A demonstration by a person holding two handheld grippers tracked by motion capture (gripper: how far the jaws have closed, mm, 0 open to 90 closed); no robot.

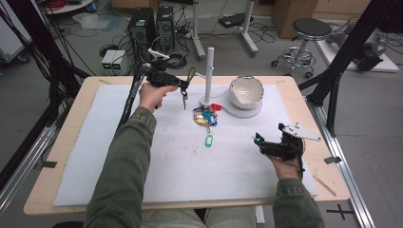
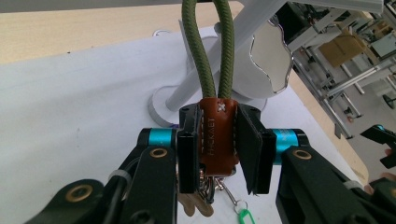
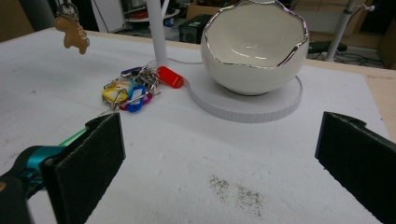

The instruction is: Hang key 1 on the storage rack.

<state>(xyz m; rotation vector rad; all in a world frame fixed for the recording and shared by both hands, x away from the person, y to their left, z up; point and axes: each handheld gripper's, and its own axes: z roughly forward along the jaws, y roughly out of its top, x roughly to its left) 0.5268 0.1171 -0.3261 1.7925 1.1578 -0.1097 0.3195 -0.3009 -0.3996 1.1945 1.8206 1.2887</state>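
While clamped in the left gripper (image 2: pixel 218 144), brown stitched leather key fob (image 2: pixel 216 137).
Green braided cord loop (image 2: pixel 208 51) above jaws; right gripper (image 3: pixel 219 154) released, pads foam-faced.

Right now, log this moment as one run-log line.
left tool: shut on keychain, lifted beside stand | right tool: open, idle | key tag pile: on mat | bowl: empty

Both sleeves olive-green, ribbed cuffs. Left gripper (image 2: pixel 217 154): black body, flat black rectangular pads (image 2: pixel 188 161), teal anodised collars at pad bases, brass-coloured pivot rivets on black link arms, white zip tie; thick black cable trailing off it. Right gripper (image 1: pixel 259 142): black body, teal accent, black foam-like pads (image 3: pixel 88 154), grey three-cornered plate (image 1: pixel 299 131) with small holes on top.
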